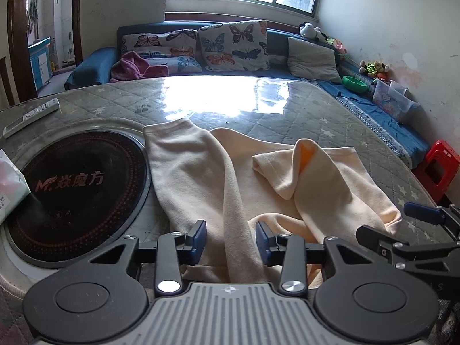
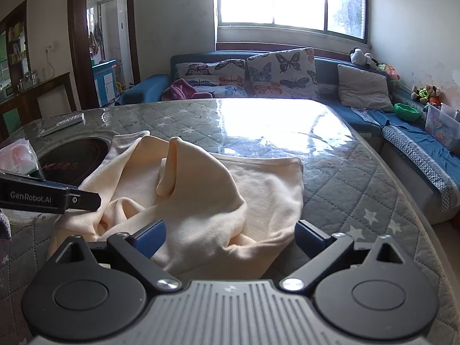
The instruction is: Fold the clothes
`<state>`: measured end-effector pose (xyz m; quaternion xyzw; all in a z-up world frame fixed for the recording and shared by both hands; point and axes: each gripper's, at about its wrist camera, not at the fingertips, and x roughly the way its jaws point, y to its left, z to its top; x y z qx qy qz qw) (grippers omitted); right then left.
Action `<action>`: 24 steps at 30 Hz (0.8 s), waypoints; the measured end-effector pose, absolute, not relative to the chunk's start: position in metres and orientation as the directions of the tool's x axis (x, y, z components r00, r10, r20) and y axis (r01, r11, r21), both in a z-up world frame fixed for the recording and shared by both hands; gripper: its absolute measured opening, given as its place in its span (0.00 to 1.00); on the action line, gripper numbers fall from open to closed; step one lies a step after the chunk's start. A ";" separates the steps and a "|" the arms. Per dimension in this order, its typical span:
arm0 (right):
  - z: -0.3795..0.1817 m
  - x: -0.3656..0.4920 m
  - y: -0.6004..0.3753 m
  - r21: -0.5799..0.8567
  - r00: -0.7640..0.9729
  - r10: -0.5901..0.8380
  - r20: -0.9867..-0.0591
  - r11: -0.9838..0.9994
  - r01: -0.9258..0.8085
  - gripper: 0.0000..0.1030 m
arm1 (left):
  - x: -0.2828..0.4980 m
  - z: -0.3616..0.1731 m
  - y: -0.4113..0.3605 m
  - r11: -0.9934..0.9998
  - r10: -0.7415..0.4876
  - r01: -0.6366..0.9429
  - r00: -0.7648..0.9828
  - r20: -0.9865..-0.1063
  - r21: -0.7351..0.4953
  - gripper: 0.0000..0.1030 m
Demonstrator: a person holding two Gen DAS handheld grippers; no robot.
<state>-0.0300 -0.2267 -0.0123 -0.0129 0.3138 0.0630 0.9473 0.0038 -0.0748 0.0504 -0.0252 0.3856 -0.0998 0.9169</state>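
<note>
- Left wrist view: a cream garment (image 1: 230,172) lies crumpled on the near part of the quilted bench (image 1: 359,143), its left edge lapping over the rim of the round black cooktop (image 1: 80,195) set into the bench.
- The left claw (image 1: 231,241) stands partly spread, with a ridge of the cloth rising between the two blue pads; a gap shows on either side, so nothing is pinched yet.
- The fabric looks soft, light and limp, like a fleecy knit. It should bunch and sag when lifted and will not hold a crease by itself.
- A sleeve (image 1: 284,169) lies folded across the middle, its opening showing orange inside.
- Right wrist view: the same garment (image 2: 201,189) fills the near centre, heaped with a peak standing up in the middle. The right claw (image 2: 230,240) is spread wide over the near right corner, pads clear of the cloth.
- The black tip of the other claw juts in from the left.
- I judge the best hold is on the near hem or a thick seam at each corner, one claw to a side. A pinch on a loose single layer would likely drag and twist the rest.
</note>
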 end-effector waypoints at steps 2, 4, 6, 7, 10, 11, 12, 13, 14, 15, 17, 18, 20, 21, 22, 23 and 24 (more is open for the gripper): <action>-0.011 -0.027 -0.226 0.015 0.796 0.113 -0.594 0.991 -0.130 0.95 | 0.005 0.050 -0.075 0.979 -0.201 0.162 0.679 -0.706 -0.123 0.40; -0.011 -0.025 -0.225 0.018 0.796 0.118 -0.594 0.991 -0.133 0.95 | 0.006 0.050 -0.075 0.979 -0.200 0.162 0.679 -0.706 -0.122 0.40; -0.011 -0.022 -0.224 0.015 0.793 0.120 -0.598 0.990 -0.138 0.95 | 0.007 0.050 -0.076 0.980 -0.197 0.163 0.679 -0.707 -0.117 0.40; -0.012 -0.021 -0.223 0.014 0.791 0.121 -0.600 0.990 -0.141 0.95 | 0.008 0.050 -0.076 0.980 -0.196 0.164 0.679 -0.707 -0.114 0.40; -0.012 -0.017 -0.221 0.009 0.788 0.124 -0.604 0.989 -0.149 0.94 | 0.009 0.049 -0.077 0.979 -0.199 0.170 0.678 -0.707 -0.113 0.40; -0.012 -0.014 -0.220 0.005 0.787 0.124 -0.604 0.988 -0.152 0.93 | 0.010 0.049 -0.076 0.979 -0.201 0.171 0.677 -0.708 -0.115 0.40; -0.011 -0.011 -0.219 0.002 0.787 0.124 -0.605 0.988 -0.154 0.93 | 0.010 0.049 -0.076 0.978 -0.203 0.172 0.677 -0.707 -0.116 0.40; -0.011 -0.008 -0.219 0.002 0.787 0.125 -0.605 0.988 -0.156 0.90 | 0.010 0.049 -0.076 0.978 -0.204 0.174 0.678 -0.706 -0.116 0.37; -0.010 -0.005 -0.219 0.003 0.786 0.127 -0.605 0.987 -0.158 0.89 | 0.010 0.049 -0.076 0.978 -0.205 0.177 0.679 -0.704 -0.114 0.32; -0.009 -0.003 -0.219 0.002 0.785 0.129 -0.606 0.987 -0.160 0.88 | 0.009 0.049 -0.076 0.977 -0.208 0.181 0.680 -0.703 -0.115 0.30; -0.009 0.003 -0.219 0.000 0.783 0.130 -0.608 0.986 -0.164 0.86 | 0.009 0.049 -0.074 0.975 -0.219 0.187 0.679 -0.701 -0.123 0.23; -0.009 0.007 -0.218 -0.004 0.782 0.132 -0.610 0.986 -0.169 0.84 | 0.009 0.050 -0.074 0.973 -0.224 0.190 0.679 -0.699 -0.127 0.23; -0.009 0.015 -0.216 -0.011 0.778 0.134 -0.614 0.984 -0.179 0.80 | 0.009 0.051 -0.073 0.972 -0.230 0.193 0.681 -0.695 -0.133 0.19; -0.009 0.021 -0.214 -0.015 0.775 0.137 -0.617 0.983 -0.186 0.77 | 0.008 0.051 -0.072 0.971 -0.234 0.195 0.682 -0.693 -0.135 0.19; -0.009 0.027 -0.212 -0.017 0.772 0.142 -0.620 0.981 -0.193 0.77 | 0.008 0.052 -0.071 0.971 -0.235 0.196 0.683 -0.692 -0.136 0.19; -0.009 0.032 -0.211 -0.018 0.769 0.145 -0.622 0.980 -0.199 0.77 | 0.007 0.052 -0.070 0.971 -0.236 0.197 0.683 -0.691 -0.137 0.19; -0.009 0.037 -0.209 -0.022 0.768 0.148 -0.624 0.978 -0.207 0.75 | 0.007 0.052 -0.070 0.970 -0.238 0.198 0.683 -0.691 -0.139 0.19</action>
